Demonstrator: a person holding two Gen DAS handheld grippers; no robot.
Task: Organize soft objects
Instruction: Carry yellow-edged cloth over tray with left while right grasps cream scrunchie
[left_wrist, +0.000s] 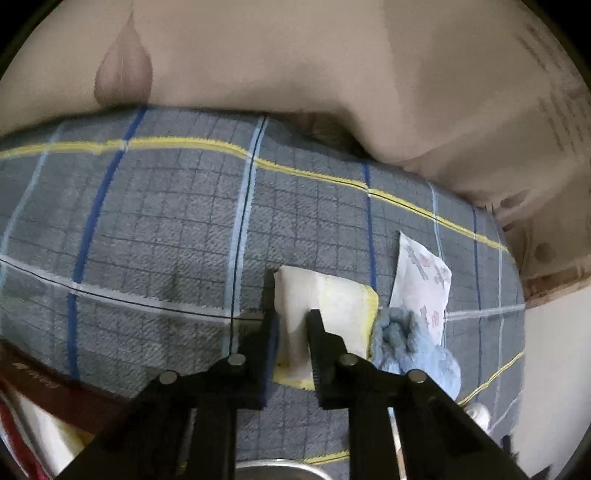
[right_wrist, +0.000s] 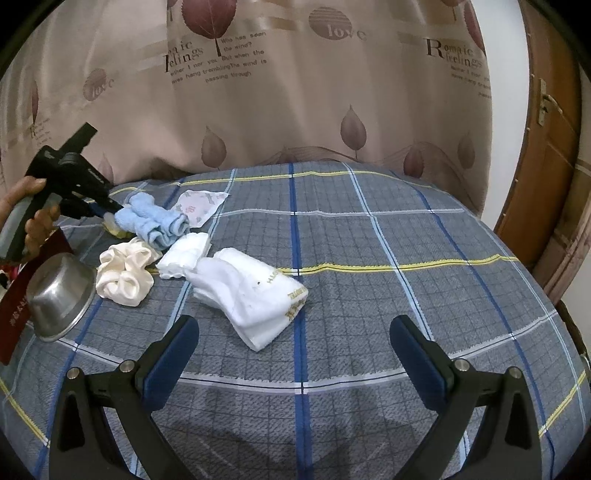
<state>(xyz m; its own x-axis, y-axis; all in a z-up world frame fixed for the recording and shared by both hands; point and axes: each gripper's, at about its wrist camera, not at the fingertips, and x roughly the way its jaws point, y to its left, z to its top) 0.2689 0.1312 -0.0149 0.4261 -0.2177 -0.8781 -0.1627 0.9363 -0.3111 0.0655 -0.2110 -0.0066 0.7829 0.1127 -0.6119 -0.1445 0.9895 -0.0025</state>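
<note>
In the left wrist view my left gripper (left_wrist: 291, 321) is shut on a white and yellow sponge (left_wrist: 332, 306) lying on the checked bedcover. A light blue sock roll (left_wrist: 406, 336) touches its right side, and a printed white pouch (left_wrist: 421, 280) lies beyond. In the right wrist view my right gripper (right_wrist: 295, 339) is open and empty, above the bedcover just in front of a white folded towel (right_wrist: 251, 295). The left gripper (right_wrist: 110, 212) shows there at the far left, beside the blue sock roll (right_wrist: 155, 219). A cream scrunchie (right_wrist: 123, 277) and a small white cloth (right_wrist: 184, 256) lie nearby.
A steel bowl (right_wrist: 59, 295) rests tilted at the left bed edge beside a dark red box (right_wrist: 18, 314). A leaf-print curtain (right_wrist: 295, 92) hangs behind the bed. A wooden door (right_wrist: 543, 166) stands at right. The bedcover (right_wrist: 406, 277) stretches to the right.
</note>
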